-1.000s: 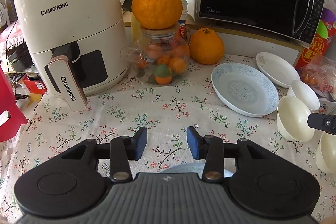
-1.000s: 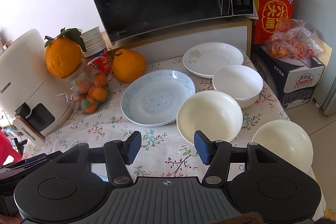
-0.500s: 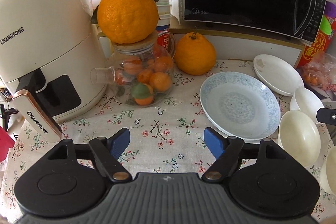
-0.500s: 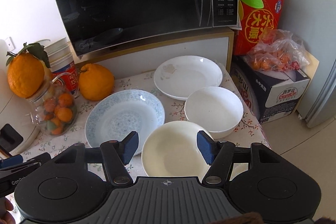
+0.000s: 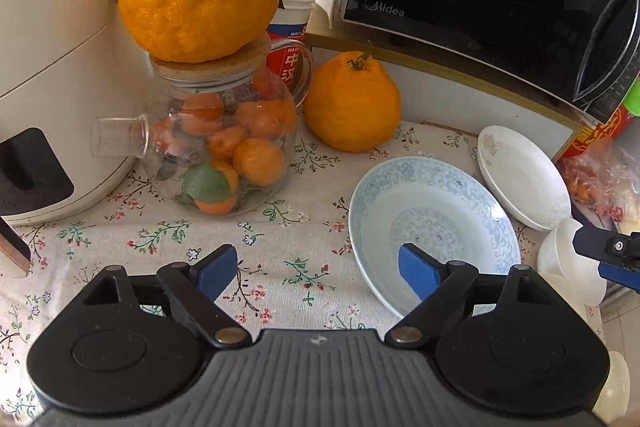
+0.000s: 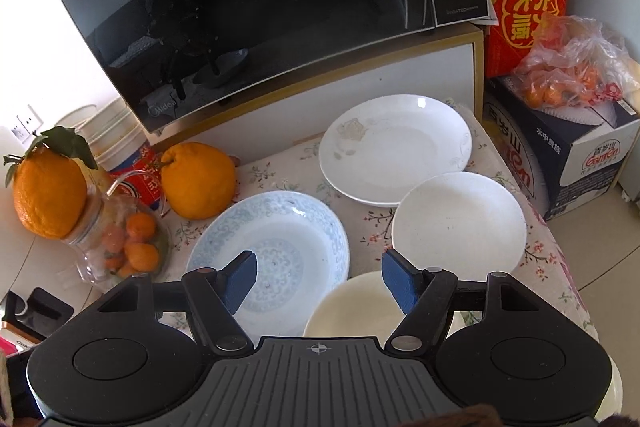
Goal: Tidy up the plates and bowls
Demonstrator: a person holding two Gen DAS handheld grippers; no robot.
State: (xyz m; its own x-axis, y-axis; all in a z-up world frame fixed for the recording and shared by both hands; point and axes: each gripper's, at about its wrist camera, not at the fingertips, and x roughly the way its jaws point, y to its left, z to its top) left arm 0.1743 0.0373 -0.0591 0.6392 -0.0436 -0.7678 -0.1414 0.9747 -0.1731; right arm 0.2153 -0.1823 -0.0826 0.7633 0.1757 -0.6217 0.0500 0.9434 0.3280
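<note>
Left gripper [image 5: 316,273] jaws opening wide, nothing between them; right-hand pad over near rim of pale blue patterned ceramic plate [image 5: 434,223].

Right gripper [image 6: 318,281] jaws opening too, empty, above gap between blue plate [image 6: 276,239] and cream bowl [image 6: 352,307].

White shallow plate [image 6: 396,149] and white round bowl [image 6: 460,223] lie farther back on floral tablecloth [image 6: 368,235], near table edge.

Risks, judged:
- both grippers converging on same plate: collision
- glazed rim slippery, thin: pinch may slip
- clear glass teapot of small oranges [image 5: 224,147] with large orange on its lid nearby: sideways sweep could topple it
- white bowl near edge: nudge could send it off.
</note>
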